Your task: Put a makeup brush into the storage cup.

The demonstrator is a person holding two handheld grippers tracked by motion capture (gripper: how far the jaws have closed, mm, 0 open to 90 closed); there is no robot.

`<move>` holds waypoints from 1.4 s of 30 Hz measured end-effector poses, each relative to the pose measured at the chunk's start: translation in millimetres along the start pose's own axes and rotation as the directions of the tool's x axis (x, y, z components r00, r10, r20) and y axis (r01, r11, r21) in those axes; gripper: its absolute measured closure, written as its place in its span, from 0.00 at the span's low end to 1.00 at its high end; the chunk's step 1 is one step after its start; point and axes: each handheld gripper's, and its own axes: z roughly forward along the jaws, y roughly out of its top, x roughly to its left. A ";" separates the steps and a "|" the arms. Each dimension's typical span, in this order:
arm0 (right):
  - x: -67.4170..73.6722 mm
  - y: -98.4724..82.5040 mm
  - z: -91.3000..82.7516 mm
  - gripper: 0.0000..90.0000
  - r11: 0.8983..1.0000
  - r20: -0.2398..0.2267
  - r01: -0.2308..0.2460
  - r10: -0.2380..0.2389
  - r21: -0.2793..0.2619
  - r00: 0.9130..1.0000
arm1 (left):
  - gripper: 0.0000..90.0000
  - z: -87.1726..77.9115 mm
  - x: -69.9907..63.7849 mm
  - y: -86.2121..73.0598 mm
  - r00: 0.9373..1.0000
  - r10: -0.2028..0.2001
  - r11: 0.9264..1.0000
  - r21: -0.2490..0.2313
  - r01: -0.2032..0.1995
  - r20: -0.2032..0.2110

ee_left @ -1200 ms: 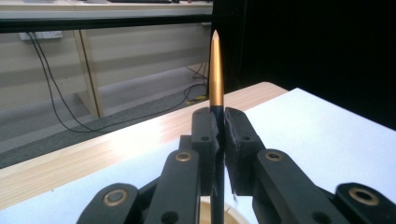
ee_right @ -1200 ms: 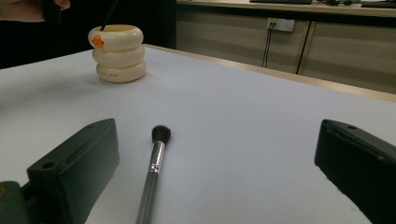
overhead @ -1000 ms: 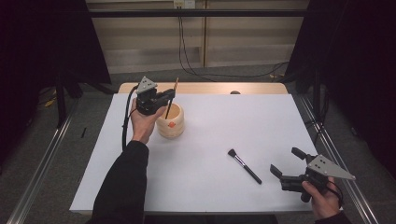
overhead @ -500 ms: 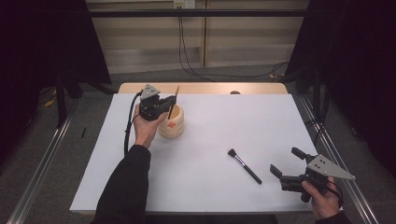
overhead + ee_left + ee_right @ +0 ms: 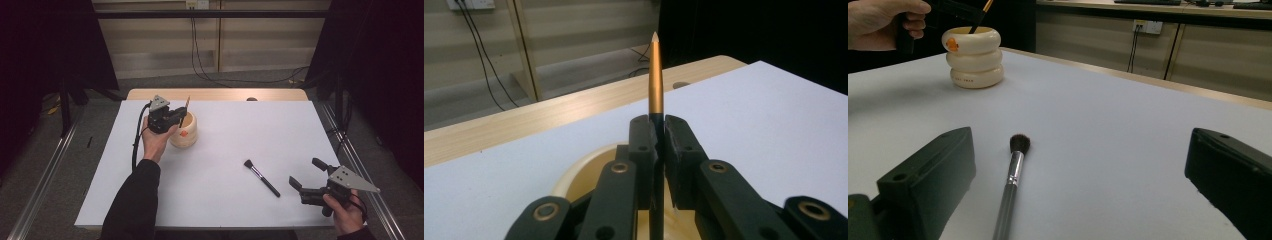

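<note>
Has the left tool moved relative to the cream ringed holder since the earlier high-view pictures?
Yes. The left tool, shut on the thin gold-tipped stick, has sunk toward the cream ringed holder, which stays put on the white table.

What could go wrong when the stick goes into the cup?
The left gripper pinches the thin stick at its lower part, so it might twist or slip between the jaws. The stick stands over the cup's rim; if it catches the rim, the cup might tip. The right gripper waits open near the brush; a careless move could knock the brush away.
</note>
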 end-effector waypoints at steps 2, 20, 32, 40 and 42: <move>-0.1 -0.1 -0.2 0.00 1.000 -0.001 -0.002 0.002 0.000 1.000 | 0.92 1.0 -0.6 -1.0 1.000 -0.002 1.000 0.005 0.002 -0.002; 0.0 0.2 -0.5 0.00 1.000 -0.004 -0.001 0.001 0.000 1.000 | 0.76 0.1 -0.8 -0.5 1.000 -0.016 1.000 0.011 0.016 -0.010; 0.3 0.2 -0.6 0.00 1.000 -0.002 -0.001 0.001 0.002 1.000 | 0.39 -11.0 -2.9 3.1 0.999 -0.052 0.999 0.002 0.052 -0.007; 0.3 0.4 -0.3 0.00 1.000 -0.002 0.000 0.000 0.005 1.000 | 0.10 -20.5 -2.6 2.7 0.999 -0.046 0.999 0.029 0.046 -0.023; 0.3 0.3 -0.3 0.00 1.000 0.002 0.000 0.000 0.004 1.000 | 0.09 -24.6 -5.3 2.9 0.998 -0.036 0.999 0.007 0.037 -0.043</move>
